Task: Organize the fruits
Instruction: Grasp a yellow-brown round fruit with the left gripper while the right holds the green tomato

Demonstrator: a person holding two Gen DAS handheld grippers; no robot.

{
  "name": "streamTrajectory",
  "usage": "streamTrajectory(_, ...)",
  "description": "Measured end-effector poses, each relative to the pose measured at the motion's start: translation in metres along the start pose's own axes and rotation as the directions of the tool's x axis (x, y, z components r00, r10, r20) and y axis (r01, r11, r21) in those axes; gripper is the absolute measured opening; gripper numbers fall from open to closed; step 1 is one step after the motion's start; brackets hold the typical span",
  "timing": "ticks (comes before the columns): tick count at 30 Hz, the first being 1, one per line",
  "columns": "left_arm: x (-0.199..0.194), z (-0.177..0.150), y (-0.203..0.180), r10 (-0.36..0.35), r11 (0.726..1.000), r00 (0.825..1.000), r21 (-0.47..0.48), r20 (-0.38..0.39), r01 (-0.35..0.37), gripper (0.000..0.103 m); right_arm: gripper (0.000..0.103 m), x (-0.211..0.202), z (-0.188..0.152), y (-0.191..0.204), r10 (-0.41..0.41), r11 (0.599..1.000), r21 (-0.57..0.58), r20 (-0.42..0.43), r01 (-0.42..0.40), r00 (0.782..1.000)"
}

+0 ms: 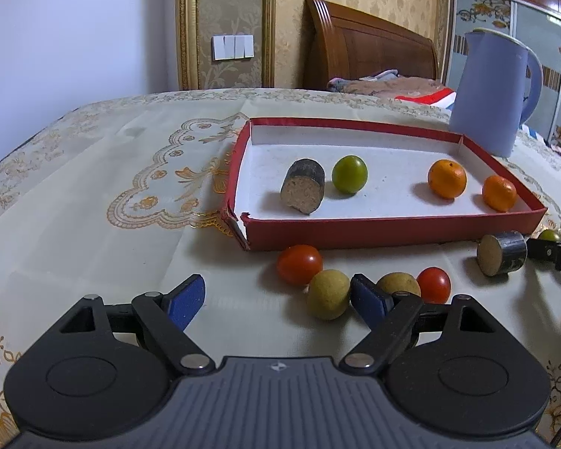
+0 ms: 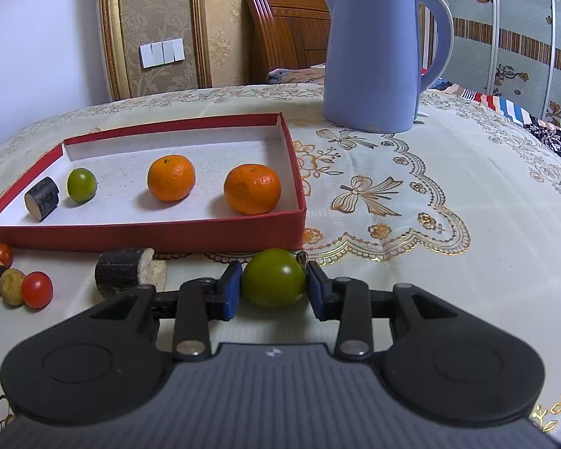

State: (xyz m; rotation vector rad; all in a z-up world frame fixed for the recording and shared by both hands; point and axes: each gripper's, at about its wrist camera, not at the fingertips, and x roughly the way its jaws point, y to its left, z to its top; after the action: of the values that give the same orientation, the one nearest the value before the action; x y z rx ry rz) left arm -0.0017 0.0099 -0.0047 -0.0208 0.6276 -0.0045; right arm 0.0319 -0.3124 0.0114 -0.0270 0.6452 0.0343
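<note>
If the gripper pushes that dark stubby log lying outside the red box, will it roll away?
Probably, but only sideways: the dark log lies on its curved side on the tablecloth, so it could roll. Its flat cut end should stop it if stood upright. It looks stiff, and one end looks chipped, so it may crumble.

In the left wrist view the right gripper (image 1: 542, 252) hides most of a green fruit (image 1: 549, 235); the left finger (image 1: 370, 301) covers part of a yellow fruit (image 1: 398, 283). The kettle (image 1: 493, 93) blocks the worktop behind.
</note>
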Motion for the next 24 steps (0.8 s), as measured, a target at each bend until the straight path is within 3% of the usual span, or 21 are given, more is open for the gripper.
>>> streamTrajectory(8, 0.0007, 0.0007, -0.0034, 0.008, 1.000, 1.000, 0.013, -0.006, -0.008, 0.084, 0.038, -0.0001, 0.0002, -0.0006, 0.000, 1.000, -0.001, 0.000, 0.000, 1.000)
streamTrajectory(18, -0.0003, -0.0003, -0.0043, 0.004, 1.000, 1.000, 0.023, 0.002, -0.004, 0.048, 0.040, 0.0003, 0.0001, 0.0013, -0.002, 1.000, -0.011, -0.002, 0.002, 1.000)
streamTrajectory(24, -0.0009, -0.0005, -0.0050, -0.003, 1.000, 1.000, 0.029, 0.004, 0.003, 0.044, 0.040, 0.0003, 0.0000, 0.0015, -0.004, 1.000, -0.014, -0.002, 0.004, 1.000)
